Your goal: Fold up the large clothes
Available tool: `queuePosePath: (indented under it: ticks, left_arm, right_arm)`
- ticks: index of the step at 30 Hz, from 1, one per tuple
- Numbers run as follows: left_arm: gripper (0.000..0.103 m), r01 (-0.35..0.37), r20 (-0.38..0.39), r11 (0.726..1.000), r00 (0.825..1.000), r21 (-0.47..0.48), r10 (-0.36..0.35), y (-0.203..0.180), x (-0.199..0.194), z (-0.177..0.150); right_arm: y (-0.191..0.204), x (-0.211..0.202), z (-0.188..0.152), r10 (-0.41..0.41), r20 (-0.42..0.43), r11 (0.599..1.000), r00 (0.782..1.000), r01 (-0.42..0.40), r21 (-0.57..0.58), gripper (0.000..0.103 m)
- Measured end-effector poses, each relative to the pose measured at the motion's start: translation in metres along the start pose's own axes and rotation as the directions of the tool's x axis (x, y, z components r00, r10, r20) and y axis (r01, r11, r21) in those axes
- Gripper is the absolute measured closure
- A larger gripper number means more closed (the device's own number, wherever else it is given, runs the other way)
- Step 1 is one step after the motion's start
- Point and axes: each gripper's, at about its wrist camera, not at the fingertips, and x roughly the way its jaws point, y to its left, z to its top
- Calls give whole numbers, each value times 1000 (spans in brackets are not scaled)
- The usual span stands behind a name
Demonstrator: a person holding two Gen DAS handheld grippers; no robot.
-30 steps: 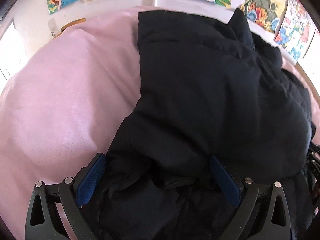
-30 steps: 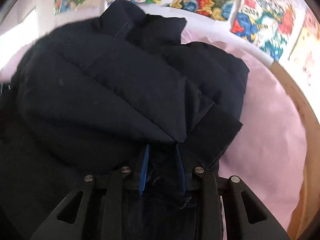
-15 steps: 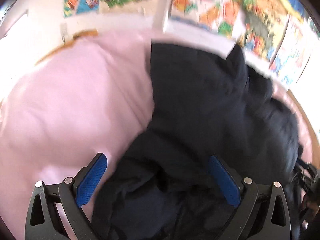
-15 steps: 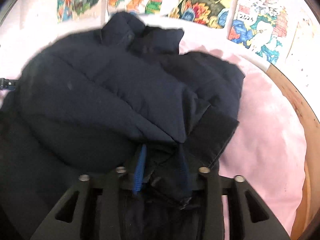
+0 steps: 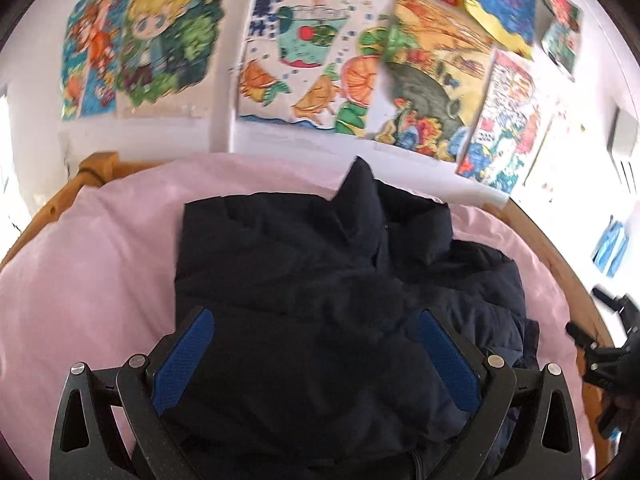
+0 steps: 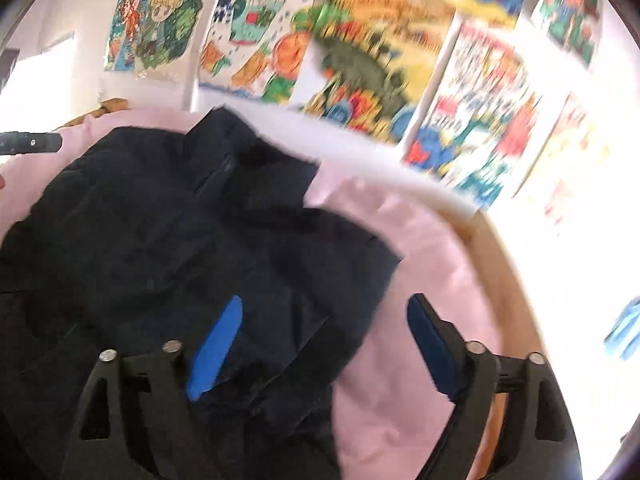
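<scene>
Pink bedsheet (image 5: 100, 280) under folded dark jacket (image 5: 304, 280) (bunched); left gripper (image 5: 316, 344), right gripper (image 6: 324, 340) both wide, holding nothing.

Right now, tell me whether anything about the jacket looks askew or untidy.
The dark jacket lies bunched on the pink sheet, not in a flat fold. Its collar pokes up at the far edge, and the right side is rumpled in layers. Both the left gripper and right gripper are open, holding nothing.
</scene>
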Motion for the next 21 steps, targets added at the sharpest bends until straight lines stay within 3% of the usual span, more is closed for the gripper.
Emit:
queuePosePath:
  ticks: [3, 8, 12, 18, 21]
  left_arm:
    - [0, -24, 4, 999, 1000, 38, 24, -7, -3, -2]
    - [0, -65, -10, 990, 998, 126, 67, -29, 6, 12]
    - [0, -88, 36, 981, 996, 172, 83, -46, 16, 31]
    - [0, -139, 89, 979, 988, 147, 127, -48, 40, 35]
    - [0, -156, 59, 974, 987, 163, 148, -47, 54, 38]
  right_arm:
    - [8, -20, 7, -19, 63, 1000, 998, 20, -20, 13]
    - [15, -33, 15, -11, 68, 997, 998, 16, -71, 13]
    - [15, -35, 28, -66, 87, 988, 994, 77, -135, 13]
    - [13, -16, 46, -68, 70, 987, 995, 77, -142, 13]
    - [13, 13, 53, -16, 43, 996, 999, 20, -86, 12]
